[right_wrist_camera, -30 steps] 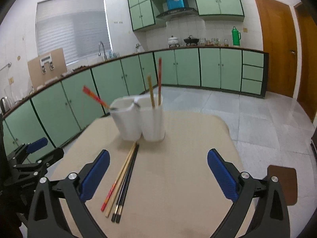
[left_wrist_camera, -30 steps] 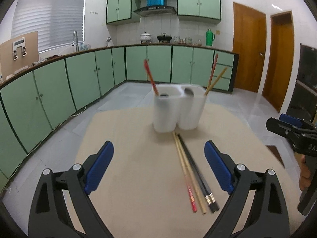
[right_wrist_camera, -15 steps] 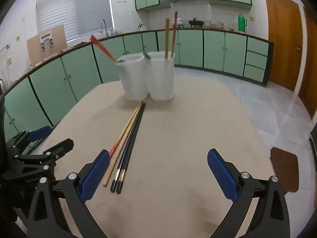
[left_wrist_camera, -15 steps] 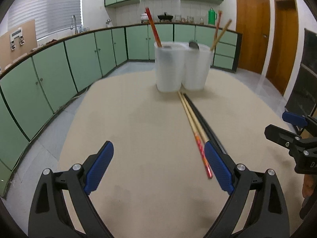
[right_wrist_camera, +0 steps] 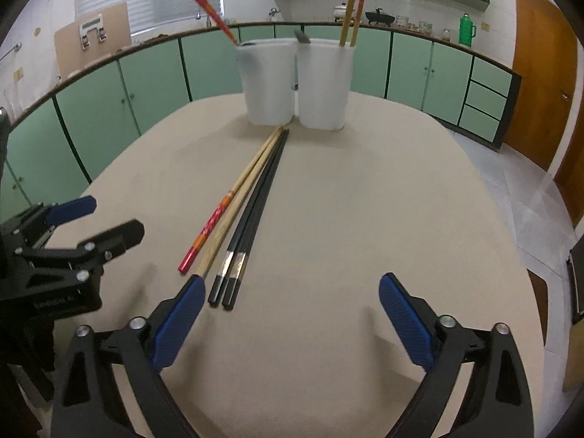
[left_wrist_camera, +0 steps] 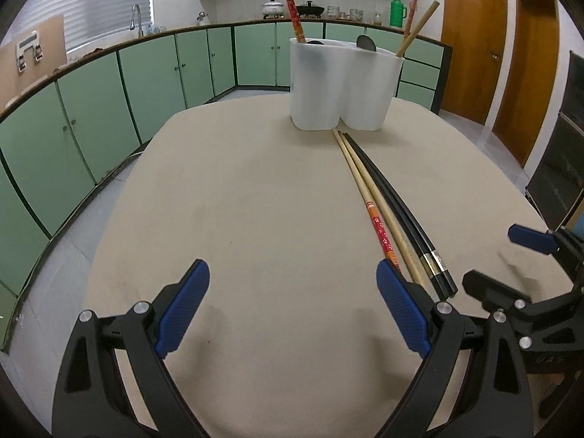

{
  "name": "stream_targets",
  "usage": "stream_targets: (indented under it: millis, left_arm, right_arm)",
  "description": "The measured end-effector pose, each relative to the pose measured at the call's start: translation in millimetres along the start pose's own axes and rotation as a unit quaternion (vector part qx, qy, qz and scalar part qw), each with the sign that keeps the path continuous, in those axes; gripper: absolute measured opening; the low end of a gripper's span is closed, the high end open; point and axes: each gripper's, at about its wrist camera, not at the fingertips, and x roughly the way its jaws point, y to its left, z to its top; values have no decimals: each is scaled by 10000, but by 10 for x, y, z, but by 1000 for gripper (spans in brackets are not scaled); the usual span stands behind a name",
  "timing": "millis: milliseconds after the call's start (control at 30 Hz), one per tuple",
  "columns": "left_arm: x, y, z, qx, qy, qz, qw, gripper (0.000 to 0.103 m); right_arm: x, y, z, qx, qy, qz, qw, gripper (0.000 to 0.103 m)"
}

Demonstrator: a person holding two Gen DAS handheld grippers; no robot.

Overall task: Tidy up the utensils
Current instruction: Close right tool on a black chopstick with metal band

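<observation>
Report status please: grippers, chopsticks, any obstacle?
Left gripper open, empty. Right gripper closing, nothing between jaws. Four chopsticks lie before holder. No obstacle.

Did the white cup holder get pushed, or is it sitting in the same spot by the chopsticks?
No. The white holder sits where it was, chopstick tips at its base; only the cameras came lower.

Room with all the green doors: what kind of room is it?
It looks like a home kitchen. Green cabinets run under a long counter, a sink tap stands by the window, and cooking pots sit at the back.
</observation>
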Motion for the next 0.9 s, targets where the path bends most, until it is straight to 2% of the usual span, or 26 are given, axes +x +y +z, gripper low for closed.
stream_targets:
  millis: [300,633,700,900]
  left_arm:
    - [38,-18,-2,-19,78,-15,10000,90]
    - [69,-11,5,-54,124,-34,9999,90]
    - [74,-12,6,-56,123,-33,9999,90]
    - [71,-12,3,-18,108,-11,9999,90]
  right_arm:
    - [72,55,-33,-122,257,-29,9996,77]
    - [100,-17,-45,-60,378,-256,9989,76]
    - [77,-53,-51,18,336,-178,9993,71]
    - [37,41,-83,-97,306,80,9995,45]
